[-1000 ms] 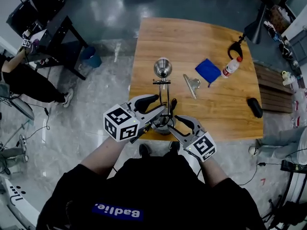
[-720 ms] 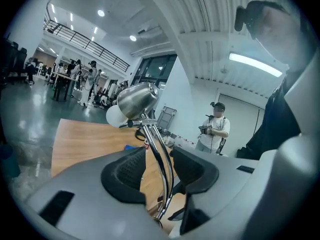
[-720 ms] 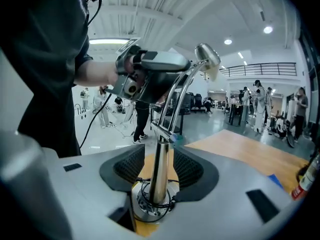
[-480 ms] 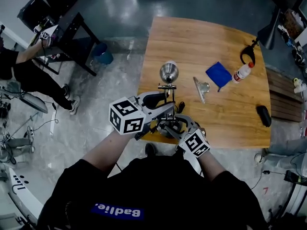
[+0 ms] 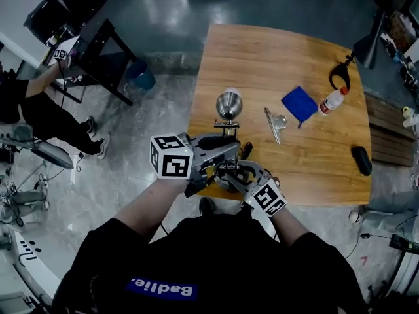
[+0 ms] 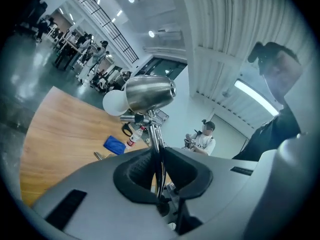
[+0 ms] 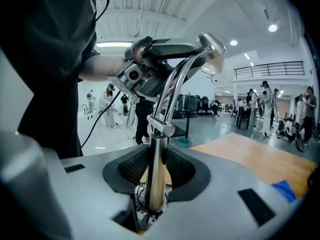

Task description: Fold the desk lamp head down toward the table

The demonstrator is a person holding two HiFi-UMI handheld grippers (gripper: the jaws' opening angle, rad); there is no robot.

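Observation:
A chrome desk lamp stands at the near edge of the wooden table (image 5: 262,51). Its round head (image 5: 229,103) is raised above a thin double-rod arm. My left gripper (image 5: 226,154) has that arm (image 6: 156,149) between its pads, and the jaws are closing tight on the rods. In the left gripper view the head (image 6: 149,93) shows above the jaws (image 6: 159,171). My right gripper (image 5: 230,173) sits lower, its jaws closing on the thick lower post (image 7: 156,169), with the pads against it. The lamp base is hidden under the grippers.
A metal clip (image 5: 275,122), a blue cloth (image 5: 300,103) and a plastic bottle (image 5: 332,101) lie to the right of the lamp. A black case (image 5: 361,160) rests near the right edge. A black lamp (image 5: 370,44) stands at the far right corner. A person (image 5: 26,106) sits at the left.
My right gripper came in and down onto the lamp's lower post and narrowed its jaws. My left gripper rolled and closed in on the thin arm rods.

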